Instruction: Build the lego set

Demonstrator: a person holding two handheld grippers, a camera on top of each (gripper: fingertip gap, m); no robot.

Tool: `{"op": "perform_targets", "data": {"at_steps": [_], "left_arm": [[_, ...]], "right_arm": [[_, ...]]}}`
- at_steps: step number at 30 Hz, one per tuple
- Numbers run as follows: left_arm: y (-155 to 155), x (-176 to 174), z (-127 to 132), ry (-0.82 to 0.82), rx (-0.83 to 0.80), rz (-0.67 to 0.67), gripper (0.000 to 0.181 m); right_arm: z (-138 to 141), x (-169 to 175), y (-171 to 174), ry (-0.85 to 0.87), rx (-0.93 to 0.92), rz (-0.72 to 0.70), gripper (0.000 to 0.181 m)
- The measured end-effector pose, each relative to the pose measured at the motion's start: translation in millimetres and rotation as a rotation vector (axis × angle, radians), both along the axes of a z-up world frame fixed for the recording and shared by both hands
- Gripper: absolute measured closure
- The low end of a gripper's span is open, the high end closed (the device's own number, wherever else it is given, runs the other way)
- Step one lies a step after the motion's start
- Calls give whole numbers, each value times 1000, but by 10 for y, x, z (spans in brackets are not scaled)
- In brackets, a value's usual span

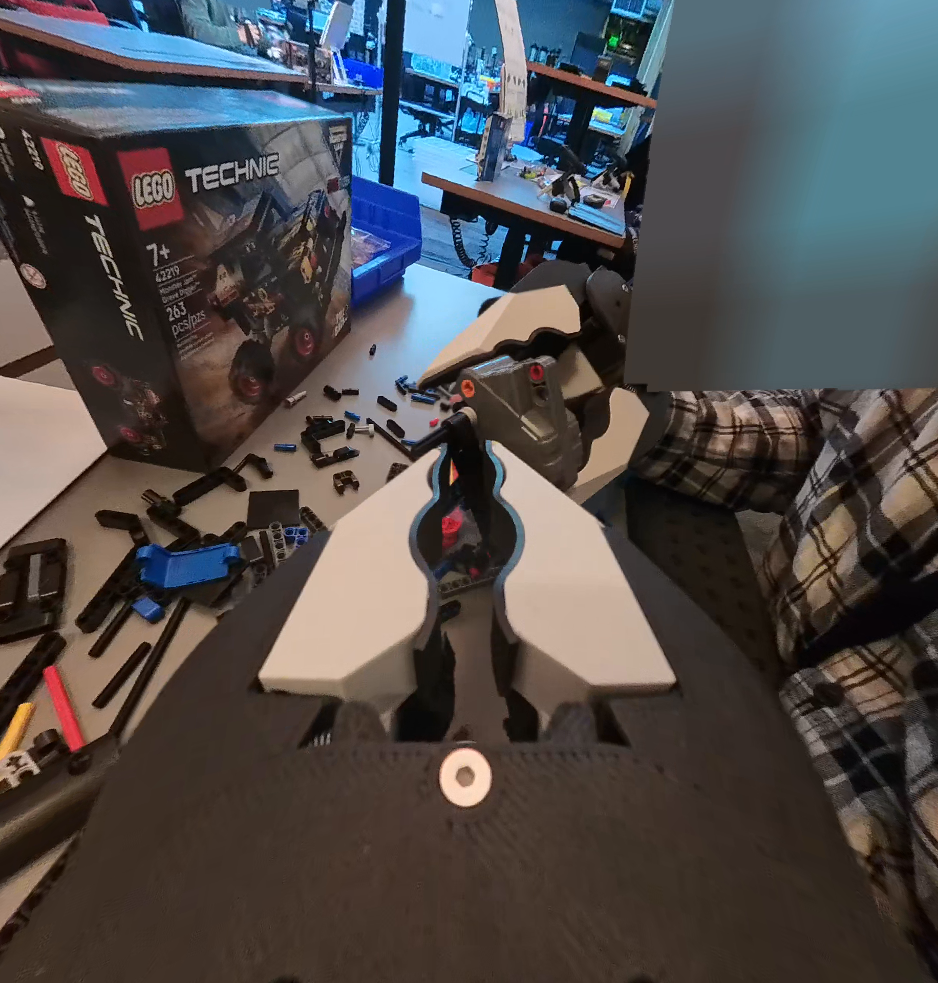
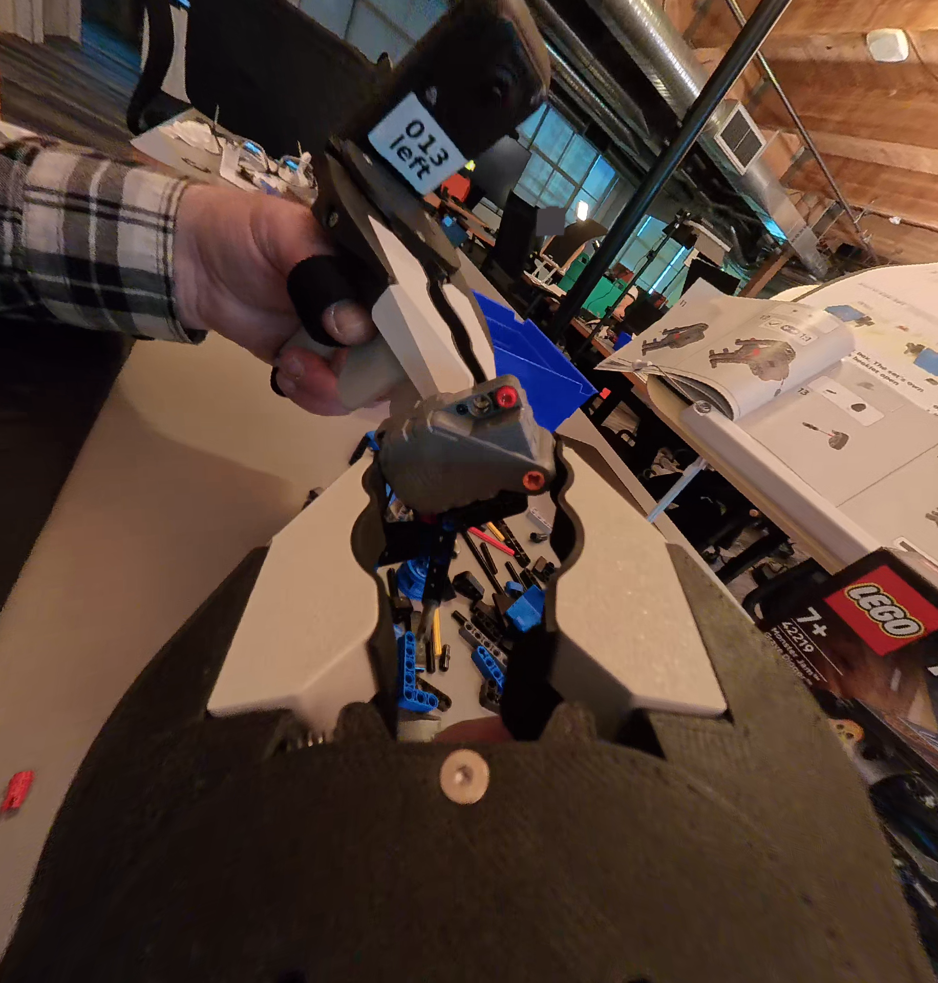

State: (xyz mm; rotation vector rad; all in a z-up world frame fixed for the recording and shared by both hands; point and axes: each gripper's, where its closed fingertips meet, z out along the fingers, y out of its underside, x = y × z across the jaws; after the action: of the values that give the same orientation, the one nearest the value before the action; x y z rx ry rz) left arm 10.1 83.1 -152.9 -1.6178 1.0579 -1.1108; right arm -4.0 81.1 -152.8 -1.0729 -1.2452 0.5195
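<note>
A grey shell part with red and orange pins [image 1: 525, 404] sits on a black beam frame [image 1: 464, 473], and both grippers hold this assembly above the table. My left gripper [image 1: 464, 452] is shut on the black frame under the shell. My right gripper [image 2: 464, 463] is shut on the grey shell [image 2: 451, 447]. The right gripper also shows in the left wrist view [image 1: 515, 420], coming in from the right. The left gripper shows in the right wrist view [image 2: 475, 372], coming down from above in a person's hand [image 2: 243, 282].
Loose black, blue, red and yellow pieces [image 1: 217, 532] lie on the grey table [image 1: 435, 303], with a blue panel [image 1: 187, 564] among them. The set's box [image 1: 190, 266] stands at the left, a blue bin [image 1: 384, 234] behind it. An open instruction booklet [image 2: 775, 361] lies at the right. A red piece [image 2: 16, 790] lies apart. My left and right fingertips are right by each other.
</note>
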Motion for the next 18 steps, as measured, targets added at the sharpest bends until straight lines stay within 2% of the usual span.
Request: {"op": "perform_targets", "data": {"at_steps": [7,11,15,18], "left_arm": [[18,28,-173,-33,-118,-31,172],[55,4,-204,12,-50,20,174],[88,-58,-392,241,136,102,174],[13,-17,-428,343,233,95,174]], "right_arm": [[-85,-39,-15,-20,-77,30,120],[-195,-26,-15,-68,-152,49,120],[-291,-1,-99,-120,-240,113,112],[-317,33,-180,-130,-353,176,112]]}}
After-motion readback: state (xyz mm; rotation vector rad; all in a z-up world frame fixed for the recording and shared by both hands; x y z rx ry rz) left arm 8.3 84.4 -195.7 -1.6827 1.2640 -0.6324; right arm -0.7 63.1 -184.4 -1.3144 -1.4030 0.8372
